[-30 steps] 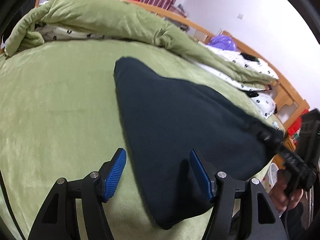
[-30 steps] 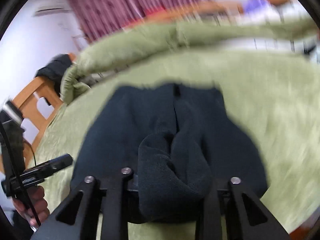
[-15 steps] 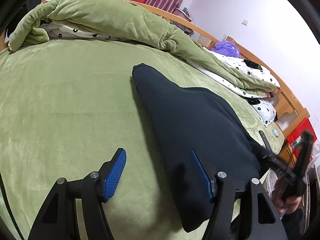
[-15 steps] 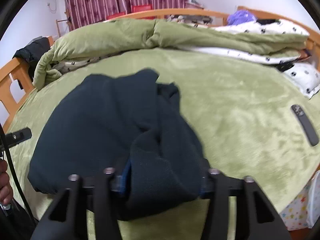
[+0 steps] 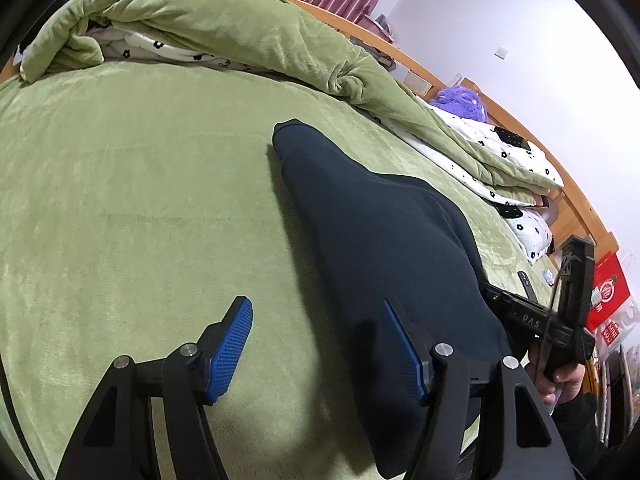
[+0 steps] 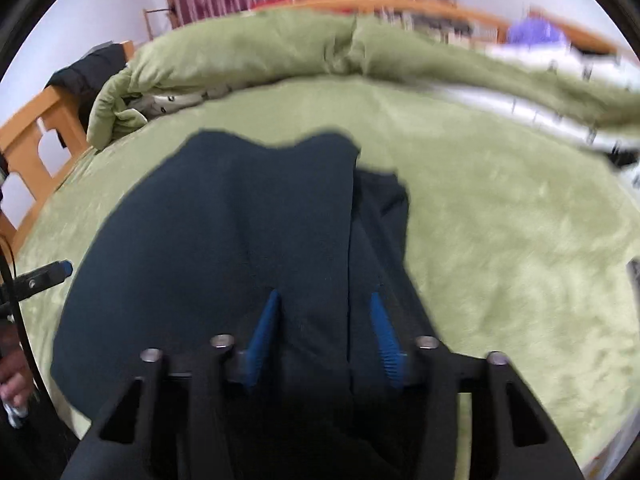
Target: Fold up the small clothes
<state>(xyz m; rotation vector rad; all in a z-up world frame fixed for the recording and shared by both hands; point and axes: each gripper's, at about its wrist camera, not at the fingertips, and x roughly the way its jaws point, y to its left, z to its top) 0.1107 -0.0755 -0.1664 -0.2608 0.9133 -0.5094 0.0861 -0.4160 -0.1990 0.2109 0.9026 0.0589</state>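
Fold looks just laid down: right tool (image 6: 324, 296) and left tool (image 5: 316, 308) both stand apart over the garment (image 5: 380, 232); next, probably pinch an edge

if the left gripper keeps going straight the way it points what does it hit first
Most likely the green bedspread, just beside the dark garment. The left gripper has its fingers open, with bare blanket between them; depth is uncertain.

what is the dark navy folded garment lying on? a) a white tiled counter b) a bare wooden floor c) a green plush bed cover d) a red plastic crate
c: the dark navy folded garment lies flat on the green plush bed cover, with a rolled green quilt behind it.
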